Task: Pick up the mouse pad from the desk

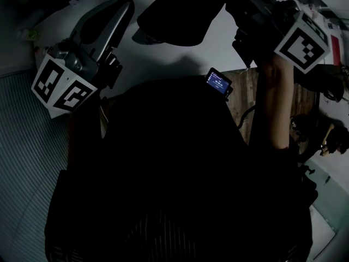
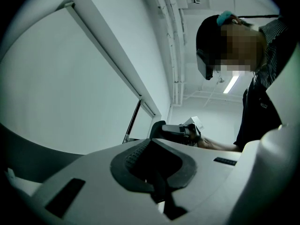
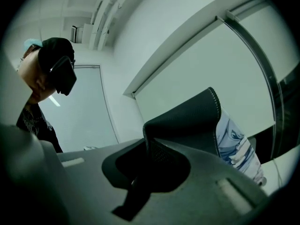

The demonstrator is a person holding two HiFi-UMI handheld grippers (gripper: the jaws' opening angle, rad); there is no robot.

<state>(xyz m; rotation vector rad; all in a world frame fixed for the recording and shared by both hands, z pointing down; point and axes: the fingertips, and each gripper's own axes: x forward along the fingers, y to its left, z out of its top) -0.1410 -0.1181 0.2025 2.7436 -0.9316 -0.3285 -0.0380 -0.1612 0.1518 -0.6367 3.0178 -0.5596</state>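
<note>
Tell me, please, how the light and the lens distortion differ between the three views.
Head view: very dark; the person's torso is a black mass, only the marker cubes stand out. Left gripper view: bright, even light, round fisheye frame with black corners. Right gripper view: the same frame; the wall rail curves; the mouse pad between the jaws looks sharp.

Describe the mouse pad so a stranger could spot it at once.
Start at the right tool, held up before the white wall. Clamped in its jaws is the mouse pad: a thin floppy sheet, black with white edge stitching on one face, a blue-and-white drawing on the other.
</note>
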